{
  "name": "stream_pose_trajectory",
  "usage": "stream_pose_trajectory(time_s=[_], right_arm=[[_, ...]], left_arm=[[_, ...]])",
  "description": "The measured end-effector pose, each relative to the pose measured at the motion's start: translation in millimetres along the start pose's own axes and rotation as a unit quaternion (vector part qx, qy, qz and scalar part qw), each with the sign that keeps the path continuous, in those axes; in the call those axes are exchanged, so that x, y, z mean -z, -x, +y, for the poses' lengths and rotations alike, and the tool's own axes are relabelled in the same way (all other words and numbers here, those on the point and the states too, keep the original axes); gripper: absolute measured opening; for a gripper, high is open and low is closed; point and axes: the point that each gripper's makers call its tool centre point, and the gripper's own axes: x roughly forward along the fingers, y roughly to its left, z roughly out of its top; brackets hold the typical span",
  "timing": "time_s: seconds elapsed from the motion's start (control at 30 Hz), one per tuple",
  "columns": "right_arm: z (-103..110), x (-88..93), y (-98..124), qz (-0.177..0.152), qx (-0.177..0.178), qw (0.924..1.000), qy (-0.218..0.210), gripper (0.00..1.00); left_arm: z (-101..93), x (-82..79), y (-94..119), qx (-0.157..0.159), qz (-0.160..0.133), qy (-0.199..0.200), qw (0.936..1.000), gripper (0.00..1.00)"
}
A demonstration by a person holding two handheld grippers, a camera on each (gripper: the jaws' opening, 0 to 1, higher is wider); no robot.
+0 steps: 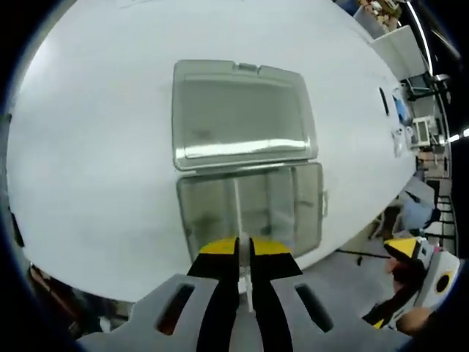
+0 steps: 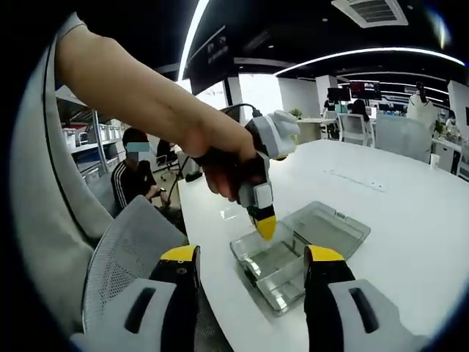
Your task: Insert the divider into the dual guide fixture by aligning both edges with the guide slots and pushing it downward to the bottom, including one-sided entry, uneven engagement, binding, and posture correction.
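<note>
Divider going into the clear box

The left gripper [image 1: 244, 257] has its fingers clamped on the thin divider [image 1: 239, 220], which hangs just ahead of them inside the open clear box [image 1: 293, 209] on the white table [image 1: 88, 161]. The right gripper [image 2: 253, 268] has its fingers wide apart, the box between them. If one edge enters first, the divider could tilt and bind.

It was an open-plan office. Long strip lights [image 2: 344, 55] and an air vent [image 2: 370, 10] ran across a dark ceiling, office chairs [image 2: 354, 126] and monitors [image 2: 364, 89] stood at far desks, and a seated person [image 2: 135, 180] waited beside the wide white table [image 2: 410, 220].
</note>
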Motion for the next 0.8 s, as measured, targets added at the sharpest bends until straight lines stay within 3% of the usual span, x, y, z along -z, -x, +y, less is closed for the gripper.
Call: stream_pose_trajectory(time_s=[0.8], right_arm=[[-1.0, 6.4, 0.0, 0.006, -0.003, 0.9999, -0.009, 0.54]], left_arm=[[3.8, -1.9, -11.2, -0.004, 0.004, 0.012, 0.9999, 0.01]])
